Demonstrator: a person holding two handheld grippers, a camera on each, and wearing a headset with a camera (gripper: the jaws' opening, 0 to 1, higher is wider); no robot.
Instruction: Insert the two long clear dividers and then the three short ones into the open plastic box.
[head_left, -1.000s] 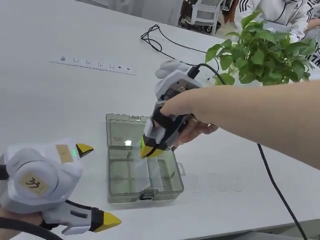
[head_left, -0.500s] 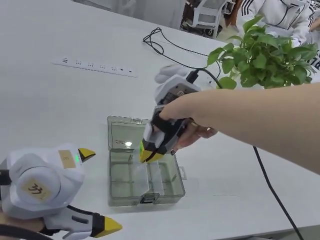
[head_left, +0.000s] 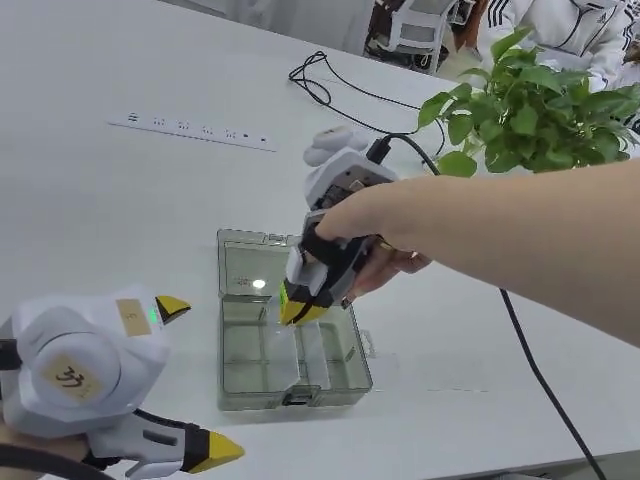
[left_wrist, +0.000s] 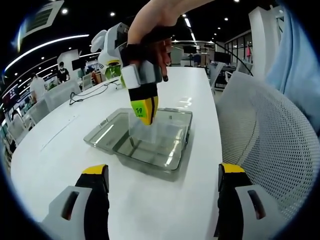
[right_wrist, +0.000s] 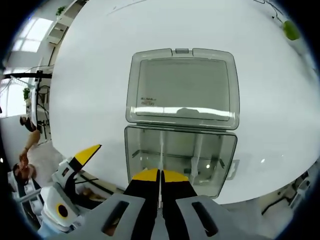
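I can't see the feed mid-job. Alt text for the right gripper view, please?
The right gripper, fingers shut on a thin clear divider, holds it edge-on in the open plastic box. The box's lid lies open beyond it on the white table.

Colours noted. The right gripper (head_left: 297, 310) is white with a black mid-section and yellow jaw tips. The left gripper (head_left: 195, 378) is likewise white, black and yellow, with a green light. At the right gripper's tips the divider (left_wrist: 146, 133) is clear and colourless. Beneath them the box (head_left: 330, 388) is translucent smoke-grey. The table (head_left: 120, 220) is plain white. Beyond the right gripper the plant (head_left: 520, 105) is green and the cable (head_left: 535, 355) is black.
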